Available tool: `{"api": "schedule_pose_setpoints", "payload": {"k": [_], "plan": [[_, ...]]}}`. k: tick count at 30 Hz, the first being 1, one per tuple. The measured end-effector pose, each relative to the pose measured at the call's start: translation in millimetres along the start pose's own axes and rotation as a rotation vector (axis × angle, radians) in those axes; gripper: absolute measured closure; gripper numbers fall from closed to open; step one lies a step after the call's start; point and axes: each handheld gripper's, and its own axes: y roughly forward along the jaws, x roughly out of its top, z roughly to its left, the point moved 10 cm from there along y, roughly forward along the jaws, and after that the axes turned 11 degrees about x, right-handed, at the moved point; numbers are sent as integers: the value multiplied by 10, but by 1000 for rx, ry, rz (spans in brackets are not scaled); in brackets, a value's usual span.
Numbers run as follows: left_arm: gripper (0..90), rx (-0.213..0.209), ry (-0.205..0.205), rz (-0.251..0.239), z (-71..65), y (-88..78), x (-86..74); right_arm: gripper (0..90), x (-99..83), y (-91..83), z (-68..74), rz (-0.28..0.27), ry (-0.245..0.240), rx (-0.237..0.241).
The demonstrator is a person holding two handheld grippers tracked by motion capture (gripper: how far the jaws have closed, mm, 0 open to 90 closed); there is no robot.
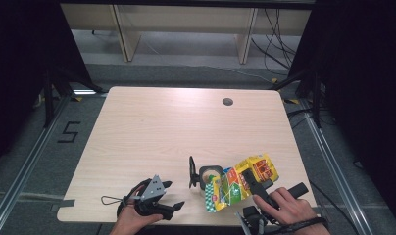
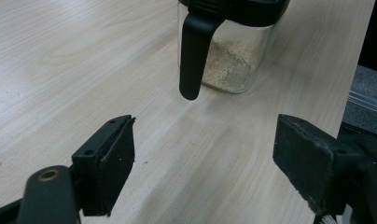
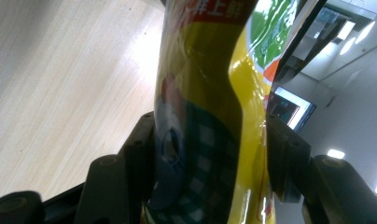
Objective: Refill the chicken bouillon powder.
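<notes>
Right gripper view: pouch (image 3: 210, 116) hides jar (image 2: 233, 56).

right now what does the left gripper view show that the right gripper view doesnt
Left gripper view: a clear jar holding tan powder, its black lid flap hanging down, and the left gripper with its fingers open and apart. Right gripper view: the right gripper shut on a yellow snack bag with a green check pattern. Both: the light wooden table.
</notes>
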Motion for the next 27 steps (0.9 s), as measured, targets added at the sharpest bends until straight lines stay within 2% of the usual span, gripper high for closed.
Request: {"api": "schedule_pose_setpoints", "payload": {"k": [5,6,8,9,11,13,15,17,21,22,23,24,26,27], "plan": [[205,0,1,0,0,0,-1,459,4,1,-3,-3,-1,-2],[205,3,-26,5,-12,1,-6,459,2,3,-3,-4,0,-3],[205,2,-12,2,-5,3,-1,459,8,9,-6,-5,-4,-3],[205,3,-29,5,-15,0,-6,459,3,6,2,-2,1,-1],[205,3,-28,6,-14,1,-7,459,4,9,-3,-6,1,-3],[205,1,-1,-1,2,3,1,459,9,12,-5,-6,-3,-3],[205,2,-26,6,-15,1,-9,459,5,9,-6,-4,-5,-4],[205,3,-29,6,-15,3,-7,459,10,16,-1,-10,2,-4],[205,2,-29,6,-15,2,-8,459,12,18,-2,-11,3,-4],[205,1,-8,1,-2,3,-1,460,12,20,0,-11,5,-4],[205,-1,-3,0,-1,3,0,460,34,27,-28,-23,-32,-8],[205,2,-30,6,-16,1,-8,460,12,20,3,-12,6,-2],[205,1,-28,7,-17,2,-8,460,11,20,1,-13,4,-3],[205,3,-21,6,-7,4,-7,460,18,24,-12,-17,-12,-5]]}}
